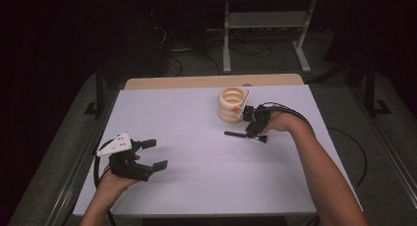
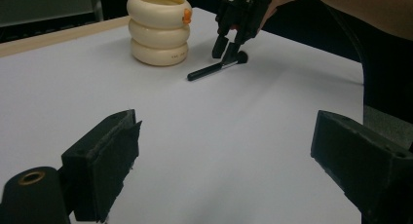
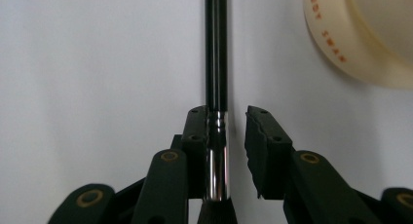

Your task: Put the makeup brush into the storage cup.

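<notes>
A black makeup brush (image 1: 236, 134) with a silver collar lies flat on the white table (image 1: 196, 186), just in front of a cream holder made of three stacked rings (image 1: 231, 104) with a small orange bit on its rim. My right gripper (image 1: 253, 130) points down over the brush's bristle end. In the right gripper view the brush (image 3: 215, 63) runs between the jaws of the gripper (image 3: 226, 119): one pad touches the silver collar, the other stands a small gap off, so it is open. My left gripper (image 1: 156, 154) rests open and empty at the front left.
The left gripper view shows the holder (image 2: 158, 29), the brush (image 2: 209, 71) and the right gripper (image 2: 225, 47) far across the table. A wooden strip (image 1: 211, 81) edges the table's far side. Beyond it are a metal stand (image 1: 265, 34) and cables on the floor.
</notes>
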A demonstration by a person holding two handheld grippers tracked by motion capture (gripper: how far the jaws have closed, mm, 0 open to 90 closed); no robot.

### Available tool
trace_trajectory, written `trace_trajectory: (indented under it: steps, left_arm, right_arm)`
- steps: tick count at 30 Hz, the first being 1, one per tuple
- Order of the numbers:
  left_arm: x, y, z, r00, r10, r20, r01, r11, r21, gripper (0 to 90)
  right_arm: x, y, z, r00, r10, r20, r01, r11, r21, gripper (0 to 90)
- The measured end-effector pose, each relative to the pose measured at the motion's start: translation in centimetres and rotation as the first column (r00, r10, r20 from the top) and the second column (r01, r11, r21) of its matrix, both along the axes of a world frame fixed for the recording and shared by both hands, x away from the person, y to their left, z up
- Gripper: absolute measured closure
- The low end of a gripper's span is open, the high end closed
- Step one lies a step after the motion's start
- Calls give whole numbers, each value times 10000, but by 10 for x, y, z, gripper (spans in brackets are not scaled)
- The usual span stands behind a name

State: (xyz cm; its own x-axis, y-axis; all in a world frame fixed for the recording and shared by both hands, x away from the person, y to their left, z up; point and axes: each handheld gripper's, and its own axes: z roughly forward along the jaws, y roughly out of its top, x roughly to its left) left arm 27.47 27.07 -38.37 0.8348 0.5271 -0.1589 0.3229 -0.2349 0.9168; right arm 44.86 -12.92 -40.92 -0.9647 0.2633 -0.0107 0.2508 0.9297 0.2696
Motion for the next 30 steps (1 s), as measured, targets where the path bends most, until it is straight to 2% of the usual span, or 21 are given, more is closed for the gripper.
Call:
trace_trajectory:
  steps: [14, 30]
  left_arm:
    - [0, 0, 0, 10000, -19, 35, 19, 10000, 42, 98]
    - [0, -2, -1, 10000, -55, 6, 55, 10000, 80, 98]
  right_arm:
    - [-6, -14, -7, 9993, -128, -347, 112, 9989, -462, 703]
    - [-7, -13, -10, 9994, 13, -331, -30, 9986, -530, 753]
